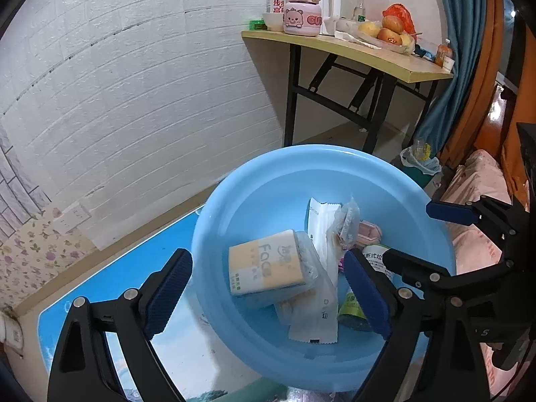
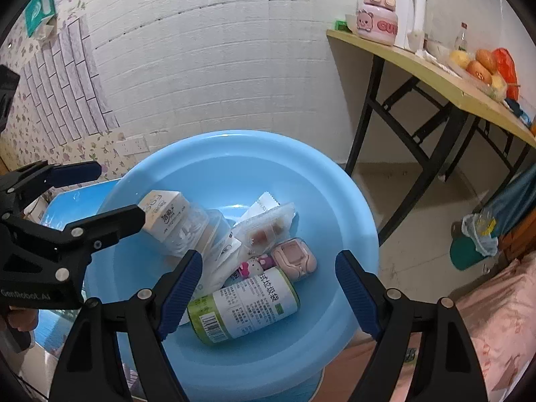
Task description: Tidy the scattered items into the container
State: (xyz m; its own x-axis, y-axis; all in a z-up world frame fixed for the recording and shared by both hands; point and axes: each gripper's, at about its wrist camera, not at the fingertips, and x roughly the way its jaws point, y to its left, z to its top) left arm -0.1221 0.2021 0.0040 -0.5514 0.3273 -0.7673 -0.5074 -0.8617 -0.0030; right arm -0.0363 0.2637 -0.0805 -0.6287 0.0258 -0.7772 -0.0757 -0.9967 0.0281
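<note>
Both grippers hover with fingers spread wide and empty over one light-blue basin (image 2: pixel 338 201); the left gripper (image 1: pixel 268 288) stands above a yellow-and-white tissue pack (image 1: pixel 264 268) at the left of the heap; beside it lie one long white sachet (image 1: pixel 318 301) and one clear snack packet (image 2: pixel 268 227); the right gripper (image 2: pixel 268 291) frames one green-capped roll of bin bags (image 2: pixel 248 305), with a pink case (image 2: pixel 294 258) just beyond; far right, a folding table (image 1: pixel 385 58) carries a pink jug (image 1: pixel 301 16), one white kettle (image 1: pixel 330 0) and fruit (image 1: pixel 390 30).
</note>
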